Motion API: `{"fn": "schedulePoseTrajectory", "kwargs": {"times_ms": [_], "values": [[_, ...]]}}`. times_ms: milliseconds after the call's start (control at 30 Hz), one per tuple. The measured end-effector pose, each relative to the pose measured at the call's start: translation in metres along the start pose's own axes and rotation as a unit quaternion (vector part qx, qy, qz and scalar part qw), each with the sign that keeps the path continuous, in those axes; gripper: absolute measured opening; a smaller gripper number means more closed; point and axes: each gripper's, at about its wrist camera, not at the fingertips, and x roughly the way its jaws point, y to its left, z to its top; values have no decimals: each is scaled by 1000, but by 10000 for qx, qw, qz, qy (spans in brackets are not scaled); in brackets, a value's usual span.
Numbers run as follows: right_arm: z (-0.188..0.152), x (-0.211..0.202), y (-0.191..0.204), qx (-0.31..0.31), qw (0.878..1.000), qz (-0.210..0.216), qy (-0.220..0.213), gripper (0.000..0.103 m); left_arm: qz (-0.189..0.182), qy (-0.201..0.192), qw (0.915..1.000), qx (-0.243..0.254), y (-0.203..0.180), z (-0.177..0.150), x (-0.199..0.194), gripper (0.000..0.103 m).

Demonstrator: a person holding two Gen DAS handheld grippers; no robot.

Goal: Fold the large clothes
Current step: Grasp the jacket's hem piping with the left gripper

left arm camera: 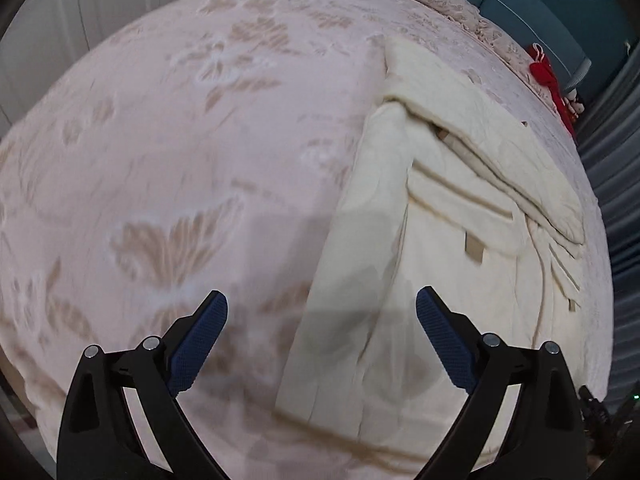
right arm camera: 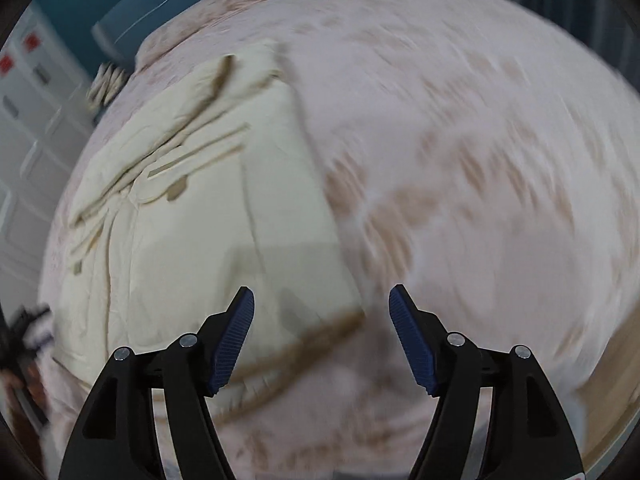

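A cream-coloured garment [left arm camera: 460, 216] lies flat on the bed, partly folded, with sleeves laid across its upper part. In the left wrist view it fills the right half. My left gripper [left arm camera: 322, 304] is open and empty, held above the garment's near left edge. In the right wrist view the garment [right arm camera: 192, 216] lies left of centre. My right gripper [right arm camera: 322, 300] is open and empty, above the garment's near right corner. The right wrist view is blurred.
The bed has a pale pink cover with beige leaf patterns [left arm camera: 180, 152]. A red item [left arm camera: 548, 76] lies at the far edge of the bed. A teal headboard [left arm camera: 540, 4] stands behind it. White cabinets [right arm camera: 28, 120] stand to the left.
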Motion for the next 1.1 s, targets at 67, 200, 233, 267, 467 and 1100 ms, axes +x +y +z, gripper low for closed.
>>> {"fn": "schedulePoseTrajectory", "kwargs": {"times_ms": [67, 200, 233, 267, 467, 1100], "values": [[-7, 3, -6, 286, 9995, 137, 63, 69, -172, 125, 9997, -73, 3, -12, -1, 93], [-13, 9, -10, 650, 9965, 519, 113, 69, -538, 327, 9980, -110, 2, -27, 3, 93], [-15, 9, -11, 675, 9961, 566, 101, 69, -631, 348, 9973, -123, 1, -31, 5, 93], [-15, 11, -11, 715, 9956, 605, 97, 69, -657, 348, 9971, -131, -1, -34, 7, 92], [-16, 16, -10, 1052, 9903, 909, 69, 64, -428, 346, 9985, 46, -9, -37, 8, 62], [-23, -31, 16, 60, 9969, 784, 83, 4, -532, -16, 9969, 588, -18, -46, -64, 5]]}}
